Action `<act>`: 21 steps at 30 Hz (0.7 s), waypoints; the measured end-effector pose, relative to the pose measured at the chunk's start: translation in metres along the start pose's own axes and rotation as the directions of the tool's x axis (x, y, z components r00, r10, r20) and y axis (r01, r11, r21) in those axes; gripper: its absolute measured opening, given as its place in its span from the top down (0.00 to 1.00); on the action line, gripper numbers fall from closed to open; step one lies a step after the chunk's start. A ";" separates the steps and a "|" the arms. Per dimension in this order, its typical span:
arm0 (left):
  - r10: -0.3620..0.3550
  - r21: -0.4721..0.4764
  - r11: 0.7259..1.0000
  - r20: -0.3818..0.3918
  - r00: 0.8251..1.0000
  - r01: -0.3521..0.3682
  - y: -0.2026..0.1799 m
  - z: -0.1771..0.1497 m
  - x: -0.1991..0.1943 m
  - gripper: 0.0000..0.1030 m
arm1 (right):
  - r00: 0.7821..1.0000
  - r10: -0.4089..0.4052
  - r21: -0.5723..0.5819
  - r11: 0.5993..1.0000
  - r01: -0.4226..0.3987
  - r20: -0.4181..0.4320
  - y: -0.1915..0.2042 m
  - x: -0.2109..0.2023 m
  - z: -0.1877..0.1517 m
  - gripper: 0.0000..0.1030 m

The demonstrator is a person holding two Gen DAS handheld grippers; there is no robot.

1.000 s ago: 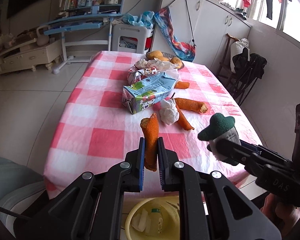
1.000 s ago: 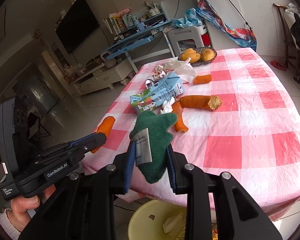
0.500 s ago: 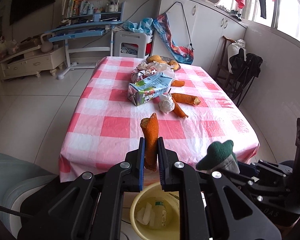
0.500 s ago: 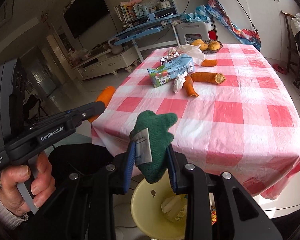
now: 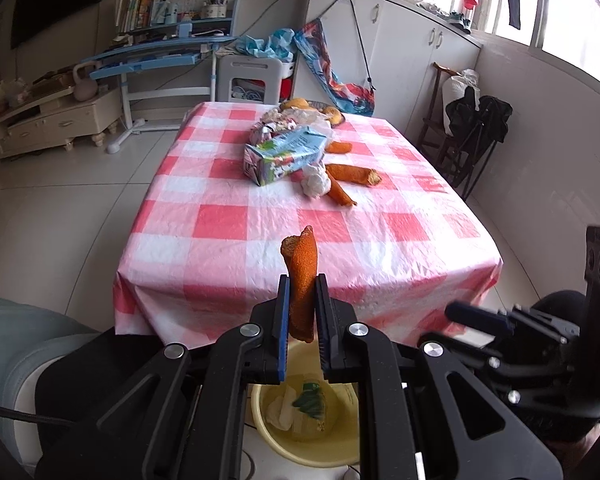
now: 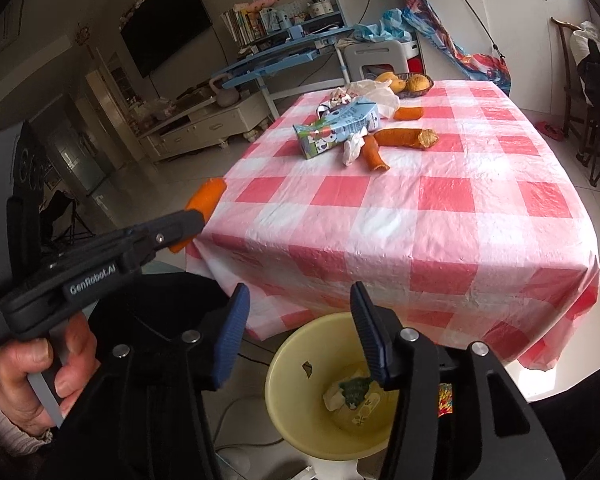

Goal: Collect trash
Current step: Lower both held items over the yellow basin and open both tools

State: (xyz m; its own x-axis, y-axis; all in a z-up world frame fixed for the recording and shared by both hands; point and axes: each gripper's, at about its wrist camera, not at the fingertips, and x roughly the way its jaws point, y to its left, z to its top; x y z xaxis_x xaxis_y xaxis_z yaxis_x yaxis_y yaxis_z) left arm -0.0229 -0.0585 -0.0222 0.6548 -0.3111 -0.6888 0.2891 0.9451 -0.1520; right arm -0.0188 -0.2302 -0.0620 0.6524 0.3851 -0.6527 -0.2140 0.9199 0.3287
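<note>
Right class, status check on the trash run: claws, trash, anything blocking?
Right claw has just opened, empty; green scrap lies in yellow bin. Left claw shut on orange peel, above the bin. Nothing in the way.

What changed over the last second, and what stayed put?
The right gripper has just been opening and is now empty; the green cloth it held lies in the yellow bin. Both grippers drew back from the table to above the bin. The left gripper stays shut on the orange peel; the table trash is unmoved.
</note>
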 end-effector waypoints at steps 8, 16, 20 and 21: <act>-0.098 0.093 0.988 -0.220 0.971 0.120 -0.019 -0.030 0.026 0.84 | 0.996 -0.035 0.052 0.998 0.031 0.081 -0.011 -0.008 0.005 0.35; -0.002 0.113 0.993 -0.144 0.990 0.019 -0.012 -0.027 0.014 0.49 | 0.995 -0.051 0.065 0.997 0.046 0.085 -0.014 -0.007 0.006 0.31; 0.048 0.099 0.994 -0.075 0.996 -0.041 -0.005 -0.020 0.003 0.44 | 0.996 -0.053 0.055 0.997 0.049 0.076 -0.013 -0.004 0.005 0.31; 0.057 0.095 0.994 -0.065 0.996 -0.051 -0.003 -0.019 0.002 0.44 | 0.996 -0.054 0.052 0.997 0.050 0.075 -0.013 -0.003 0.005 0.31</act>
State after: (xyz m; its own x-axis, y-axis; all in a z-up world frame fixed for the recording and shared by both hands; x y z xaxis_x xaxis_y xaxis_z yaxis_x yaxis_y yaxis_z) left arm -0.0357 -0.0604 -0.0361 0.6231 -0.2496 -0.7413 0.3205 0.9460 -0.0491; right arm -0.0145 -0.2437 -0.0604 0.7155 0.3282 -0.6168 -0.1430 0.9329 0.3305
